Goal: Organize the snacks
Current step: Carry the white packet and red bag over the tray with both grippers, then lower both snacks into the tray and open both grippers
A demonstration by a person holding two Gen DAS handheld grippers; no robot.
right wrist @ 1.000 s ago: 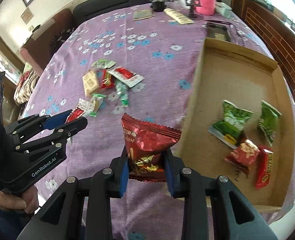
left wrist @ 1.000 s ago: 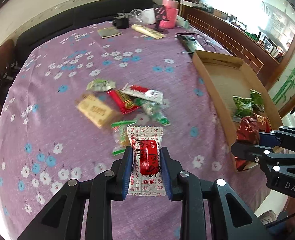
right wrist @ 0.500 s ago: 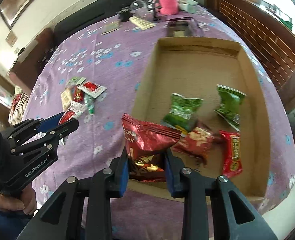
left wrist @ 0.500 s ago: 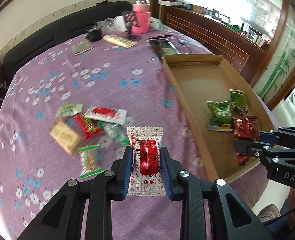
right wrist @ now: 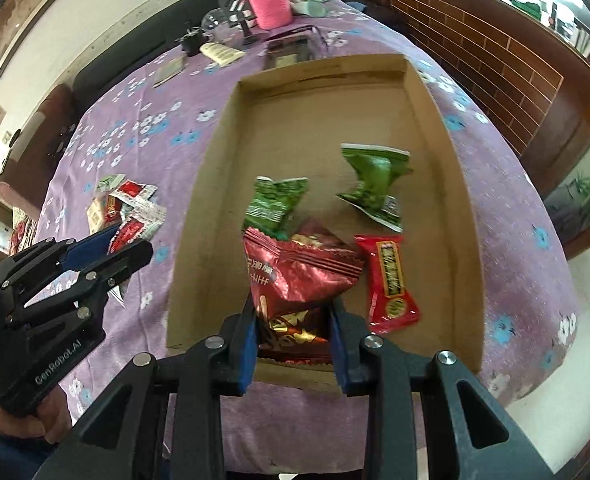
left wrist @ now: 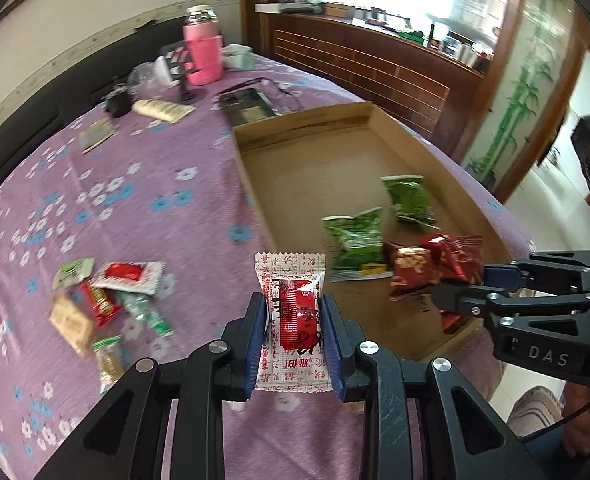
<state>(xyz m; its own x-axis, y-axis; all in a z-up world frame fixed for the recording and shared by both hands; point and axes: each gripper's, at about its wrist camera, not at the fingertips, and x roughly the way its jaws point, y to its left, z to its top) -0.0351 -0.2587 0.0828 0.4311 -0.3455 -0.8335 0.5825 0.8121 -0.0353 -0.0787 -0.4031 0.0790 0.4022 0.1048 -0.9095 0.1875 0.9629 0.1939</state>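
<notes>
Snacks in transit, one per gripper. My left gripper [left wrist: 293, 336] is clamped on a white packet [left wrist: 294, 320], held over the cloth [left wrist: 167, 184] just short of the box [left wrist: 379, 120]; the box wall lies ahead and to its right. My right gripper [right wrist: 293, 320] is clamped on a maroon bag [right wrist: 295, 276], above the near end of the box. Risk, as I judge it: released here, the white packet would fall outside the wall; the maroon bag would land on the snacks below it. Both packets stand upright between the pads, long axis running along the fingers, top edge pointing away from me.
</notes>
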